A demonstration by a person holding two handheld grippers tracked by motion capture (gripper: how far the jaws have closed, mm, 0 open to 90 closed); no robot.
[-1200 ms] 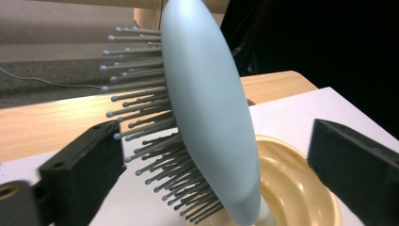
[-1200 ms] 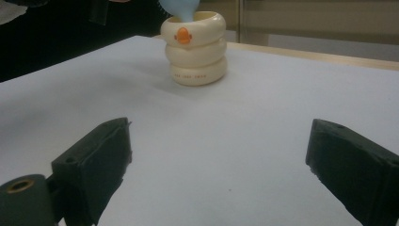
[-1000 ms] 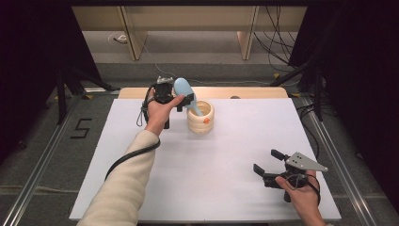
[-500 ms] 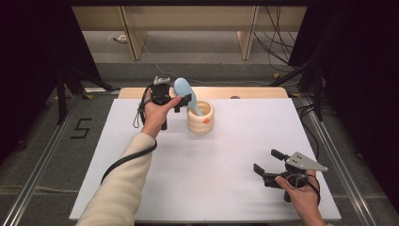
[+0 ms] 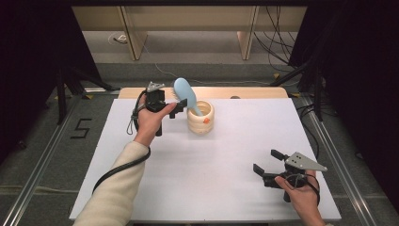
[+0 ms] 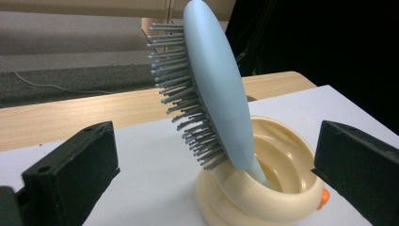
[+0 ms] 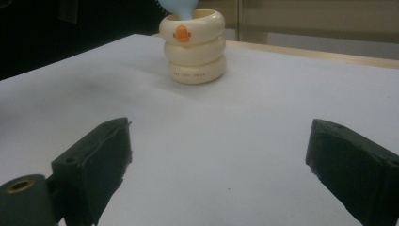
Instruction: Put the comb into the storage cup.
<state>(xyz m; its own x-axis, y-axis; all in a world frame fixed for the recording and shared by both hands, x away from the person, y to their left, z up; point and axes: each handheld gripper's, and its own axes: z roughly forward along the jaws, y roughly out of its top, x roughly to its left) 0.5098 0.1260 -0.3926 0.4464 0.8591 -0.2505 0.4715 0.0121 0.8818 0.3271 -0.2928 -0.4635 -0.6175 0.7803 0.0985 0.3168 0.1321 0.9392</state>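
Both tongs — left (image 5: 181, 107), right (image 5: 268, 165) — agape, empty; hairbrush (image 6: 216, 89) handle hidden inside cream cup (image 6: 263, 197).

The high view looks forward and down from above the person's side, taking in the whole white tabletop (image 5: 207, 179) and the floor beyond it. The left gripper view sits low and very close, facing between its own jaws at the blue hairbrush (image 6: 216, 89) standing tilted in the cream ringed cup (image 6: 263, 197). The right gripper view rides just above the tabletop near the person's edge, looking across to that same cup (image 7: 194, 44), well away. All three views share the cup and hairbrush.
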